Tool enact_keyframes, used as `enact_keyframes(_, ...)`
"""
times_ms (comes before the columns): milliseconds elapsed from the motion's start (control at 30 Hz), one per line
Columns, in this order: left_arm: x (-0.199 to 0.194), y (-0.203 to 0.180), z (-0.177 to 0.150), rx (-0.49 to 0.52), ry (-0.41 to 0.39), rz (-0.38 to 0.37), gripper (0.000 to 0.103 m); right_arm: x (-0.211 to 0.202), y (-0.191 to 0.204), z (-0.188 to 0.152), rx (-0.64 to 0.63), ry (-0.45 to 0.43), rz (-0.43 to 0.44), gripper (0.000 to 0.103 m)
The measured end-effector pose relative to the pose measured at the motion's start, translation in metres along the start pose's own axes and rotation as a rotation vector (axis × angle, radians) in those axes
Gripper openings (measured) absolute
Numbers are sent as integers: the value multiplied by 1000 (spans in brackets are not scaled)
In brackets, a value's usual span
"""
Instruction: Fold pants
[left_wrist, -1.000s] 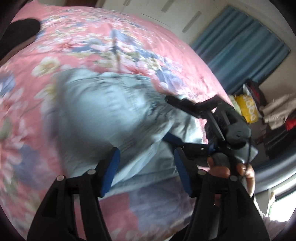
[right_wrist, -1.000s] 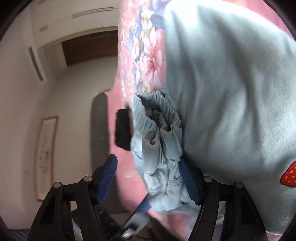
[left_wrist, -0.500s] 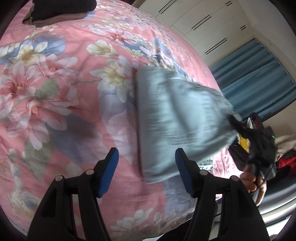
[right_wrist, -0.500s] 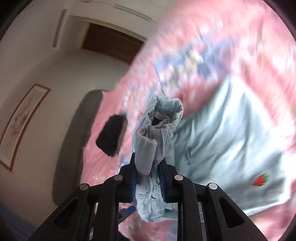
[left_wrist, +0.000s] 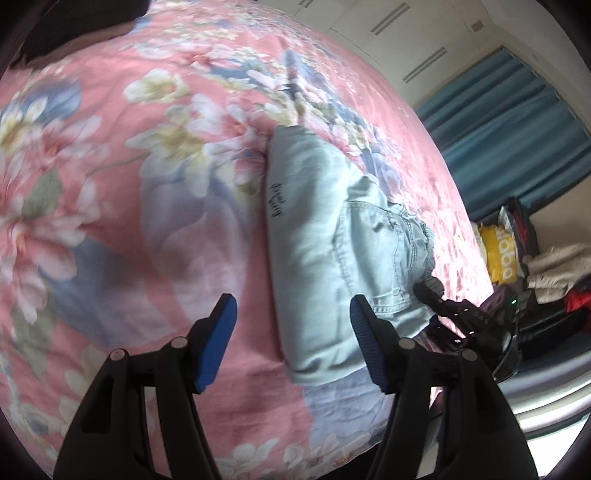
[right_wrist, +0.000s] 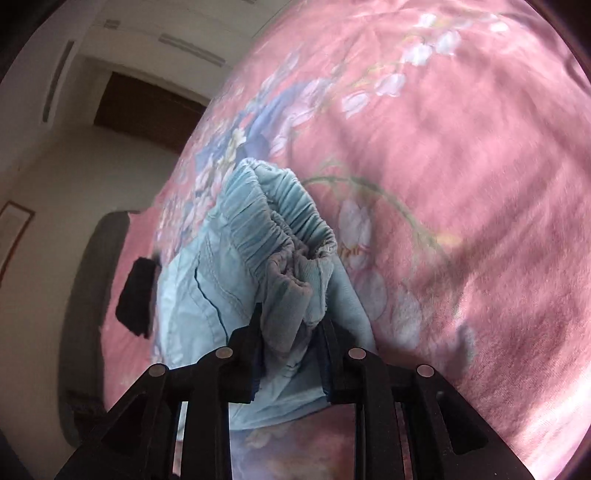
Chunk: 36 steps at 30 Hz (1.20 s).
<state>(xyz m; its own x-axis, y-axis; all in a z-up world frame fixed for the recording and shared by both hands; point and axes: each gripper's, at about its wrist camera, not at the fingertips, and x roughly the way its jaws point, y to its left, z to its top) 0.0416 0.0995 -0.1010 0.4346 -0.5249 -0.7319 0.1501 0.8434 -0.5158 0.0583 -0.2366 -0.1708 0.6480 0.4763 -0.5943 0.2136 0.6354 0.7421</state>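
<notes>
Both wrist views look steeply down, close — sharing the pants (left_wrist: 325, 236) on the bedspread (left_wrist: 110, 184).

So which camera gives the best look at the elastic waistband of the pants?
Right wrist view: the waistband fills the centre, gathers sharp, bunched between the right gripper jaws, which are opening slightly. Left wrist view shows it only small, at the pants' far edge.

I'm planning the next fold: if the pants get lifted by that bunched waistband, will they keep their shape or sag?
The pants are probably floppy: their elastic waistband crumples into gathers between the right gripper pads, whose jaws are opening slightly. Likely light, since that one pinch carries the bunch. The folded part lies slack on the bedspread, so lifting would probably undo it.
</notes>
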Motion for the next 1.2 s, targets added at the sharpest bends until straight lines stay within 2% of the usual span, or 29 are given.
enact_keyframes(67,1,-5,7,26,-11,5,63,-13,15,1,-85,-26,-57,38)
enact_keyframes(167,5,-10,20,56,-37,15,62,-33,42,-10,-309,-149,-232,41)
enact_keyframes(200,7,-13,26,69,-45,24,62,-38,51,-17,-387,-185,-266,41)
enact_keyframes(233,9,-16,32,80,-53,32,59,-45,58,-23,-465,-211,-268,41)
enact_keyframes(267,13,-18,38,94,-56,34,53,-46,63,-31,-522,-220,-248,41)
enact_keyframes(400,34,-32,66,145,-31,10,27,-28,97,-51,-667,-175,-140,39)
enact_keyframes(467,47,-38,78,175,-12,25,15,-12,108,-59,-716,-126,-98,26)
enact_keyframes(533,63,-40,90,187,0,59,14,7,116,-67,-755,-82,-74,21)
enact_keyframes(600,83,-34,100,166,27,71,14,24,117,-74,-783,-32,-105,19)
enact_keyframes(700,119,-18,104,134,103,132,14,45,104,-79,-794,46,-142,18)
enact_keyframes(767,121,-18,104,159,64,132,12,43,104,-79,-800,45,-138,18)
enact_keyframes(900,107,-26,101,175,44,151,11,31,108,-75,-777,63,-103,18)
enact_keyframes(967,94,-30,94,197,29,137,11,15,108,-65,-732,32,-64,18)
enact_keyframes(1100,64,-39,70,229,-5,80,14,-14,106,-41,-700,-111,-79,18)
enact_keyframes(1200,60,-42,42,259,16,53,17,-10,93,-29,-655,-113,-168,18)
